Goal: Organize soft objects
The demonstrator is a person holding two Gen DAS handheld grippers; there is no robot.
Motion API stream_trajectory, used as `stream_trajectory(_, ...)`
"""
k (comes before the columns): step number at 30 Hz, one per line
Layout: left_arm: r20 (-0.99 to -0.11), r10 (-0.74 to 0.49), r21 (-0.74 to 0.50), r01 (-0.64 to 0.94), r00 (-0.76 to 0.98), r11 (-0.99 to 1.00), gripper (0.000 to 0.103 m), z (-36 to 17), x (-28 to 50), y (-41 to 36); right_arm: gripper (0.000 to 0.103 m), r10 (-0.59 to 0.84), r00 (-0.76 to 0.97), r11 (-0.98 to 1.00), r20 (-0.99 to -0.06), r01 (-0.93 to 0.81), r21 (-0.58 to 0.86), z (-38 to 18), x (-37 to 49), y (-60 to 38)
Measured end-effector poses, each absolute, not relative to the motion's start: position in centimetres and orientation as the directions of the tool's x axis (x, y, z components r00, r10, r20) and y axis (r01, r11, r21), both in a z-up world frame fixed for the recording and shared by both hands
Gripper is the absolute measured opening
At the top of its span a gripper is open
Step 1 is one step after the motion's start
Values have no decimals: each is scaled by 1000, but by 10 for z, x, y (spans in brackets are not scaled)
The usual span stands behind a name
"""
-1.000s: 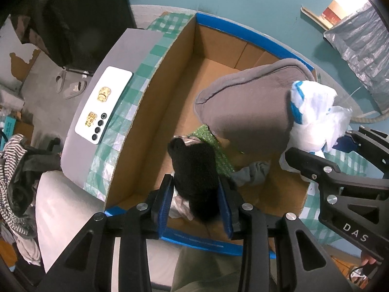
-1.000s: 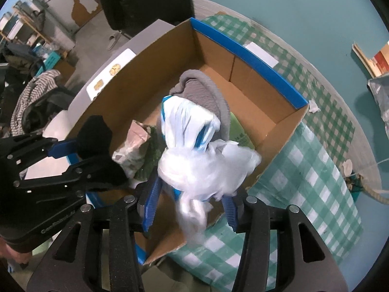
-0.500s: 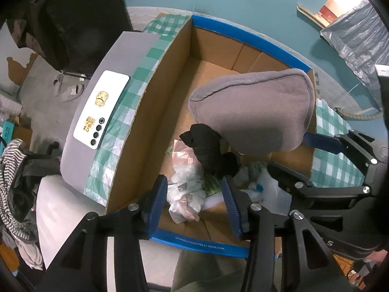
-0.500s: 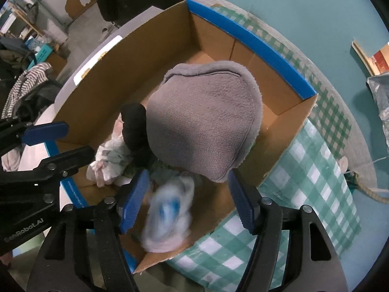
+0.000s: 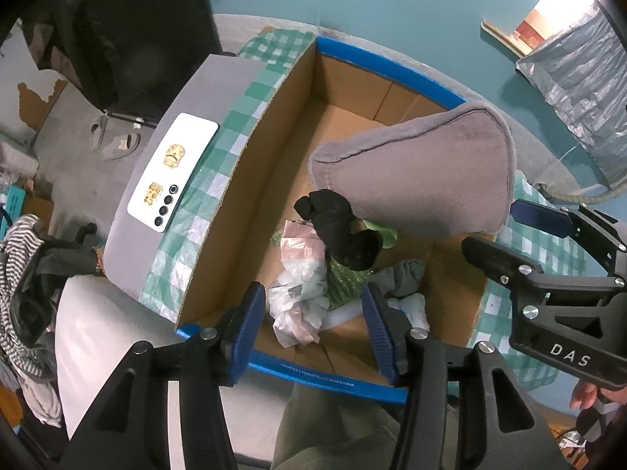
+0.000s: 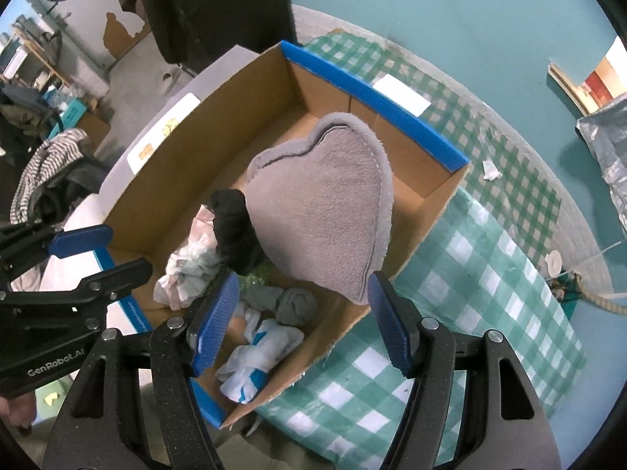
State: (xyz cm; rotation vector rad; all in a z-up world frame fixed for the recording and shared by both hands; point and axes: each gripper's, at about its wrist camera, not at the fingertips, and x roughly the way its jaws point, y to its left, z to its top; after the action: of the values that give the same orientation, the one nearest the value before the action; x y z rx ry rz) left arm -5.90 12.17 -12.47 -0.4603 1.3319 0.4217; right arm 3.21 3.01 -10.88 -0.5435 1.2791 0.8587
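An open cardboard box (image 5: pixel 250 196) with blue-taped rims (image 6: pixel 411 125) holds the soft objects. A grey heart-shaped cushion (image 5: pixel 423 180) (image 6: pixel 325 211) leans against its right wall. A black sock (image 5: pixel 345 231) (image 6: pixel 235 231) lies beside it on crumpled plastic bags (image 5: pixel 301 293) (image 6: pixel 188 274). A white and blue plastic bag (image 6: pixel 258 356) and a grey cloth (image 6: pixel 290 301) lie in the near corner. My left gripper (image 5: pixel 309 313) is open and empty above the box's near end. My right gripper (image 6: pixel 301 313) is open and empty above the near right corner.
The box stands on a green checked tablecloth (image 6: pixel 490 313). A white phone (image 5: pixel 172 172) lies on a grey surface left of the box. Striped clothing (image 5: pixel 19 258) is piled at the far left. A white card (image 6: pixel 399 94) lies behind the box. The floor is teal.
My left gripper opened and dropped the black sock into the box. My right gripper opened and dropped the white and blue bag into the near corner. Both grippers drew back slightly.
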Motion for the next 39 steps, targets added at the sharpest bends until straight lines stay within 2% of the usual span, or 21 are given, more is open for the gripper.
stream_trajectory(5, -978, 36, -80, -535, 203, 841, 55, -111, -62, 119, 68, 267, 71, 596, -961, -796, 107, -96, 31, 25)
stream_trajectory(17, -946, 68, -102, -492, 316, 864, 79, -69, -62, 109, 68, 297, 136, 664, -945, -741, 102, -61, 32, 6)
stream_trajectory(39, -905, 104, -69, -386, 411, 920, 81, -15, -50, 89, 68, 319, 288, 789, -903, -608, 85, -1, 44, -47)
